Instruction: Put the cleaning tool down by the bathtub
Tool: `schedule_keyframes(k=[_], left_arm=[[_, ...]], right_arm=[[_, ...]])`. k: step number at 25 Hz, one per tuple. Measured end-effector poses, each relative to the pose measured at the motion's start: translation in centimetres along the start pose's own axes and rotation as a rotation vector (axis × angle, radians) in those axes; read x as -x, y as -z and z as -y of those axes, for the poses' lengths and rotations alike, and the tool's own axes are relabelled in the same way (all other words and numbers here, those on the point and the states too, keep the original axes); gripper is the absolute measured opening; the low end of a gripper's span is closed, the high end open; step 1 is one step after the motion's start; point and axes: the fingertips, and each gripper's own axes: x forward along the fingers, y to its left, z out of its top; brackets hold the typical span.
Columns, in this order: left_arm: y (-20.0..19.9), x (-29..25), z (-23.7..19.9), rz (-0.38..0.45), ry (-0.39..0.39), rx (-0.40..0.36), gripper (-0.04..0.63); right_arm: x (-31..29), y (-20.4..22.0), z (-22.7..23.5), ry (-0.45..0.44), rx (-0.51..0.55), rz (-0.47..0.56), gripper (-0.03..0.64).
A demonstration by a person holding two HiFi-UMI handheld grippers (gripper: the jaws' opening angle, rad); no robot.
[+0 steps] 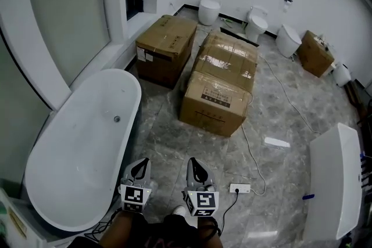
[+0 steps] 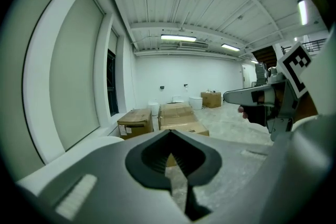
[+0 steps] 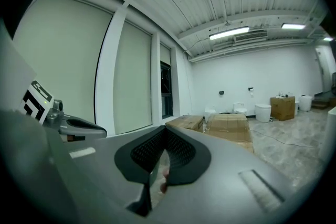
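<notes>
Hovering low over the marble floor (image 1: 174, 142) just beside the bathtub (image 1: 81, 142): left claw (image 1: 140, 164) and right claw (image 1: 195, 164) are both sitting pinched together, gripping nothing. Cleaning tool is showing in no view, so these are probably idling.

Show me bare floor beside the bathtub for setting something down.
Bare grey floor lies between the bathtub and the nearest cardboard box. It is crowded to the right, where a power strip and a cable cross the floor.

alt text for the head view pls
Left gripper and right gripper, both shut and empty, hover over a grey marble floor beside a white bathtub. Three cardboard boxes and several toilets stand ahead.
</notes>
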Motion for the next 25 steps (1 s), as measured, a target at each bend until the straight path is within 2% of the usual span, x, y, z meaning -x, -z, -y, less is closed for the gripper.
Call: schedule_keyframes(k=[4,9,12,15,25], left_arm=[[-2.6,-0.3,-0.2,0.062,-0.006,-0.039,0.0],[-3.9,-0.5,-0.2,0.088,-0.018,-0.03,0.0],[-4.9,-0.5,-0.1,0.11,-0.016,-0.038,0.0],[-5.6,-0.5,-0.1,0.116,-0.018,-0.036,0.0],[-7.7,-0.7,-0.6,0.131,-0.049,-0.092,0.0]], right_arm=[[-0.1,-1.3,0.6,-0.006,0.021,0.02,0.023],[0.1,-3.4,1.5,-0.003,0.033,0.068,0.022],[0.4,-4.5,1.3,-0.041,0.039,0.103,0.023],[0.6,-4.9,0.8,-0.078,0.053,0.112,0.023],[0.0,-6.4,1.7,-0.097,0.071,0.134,0.021]])
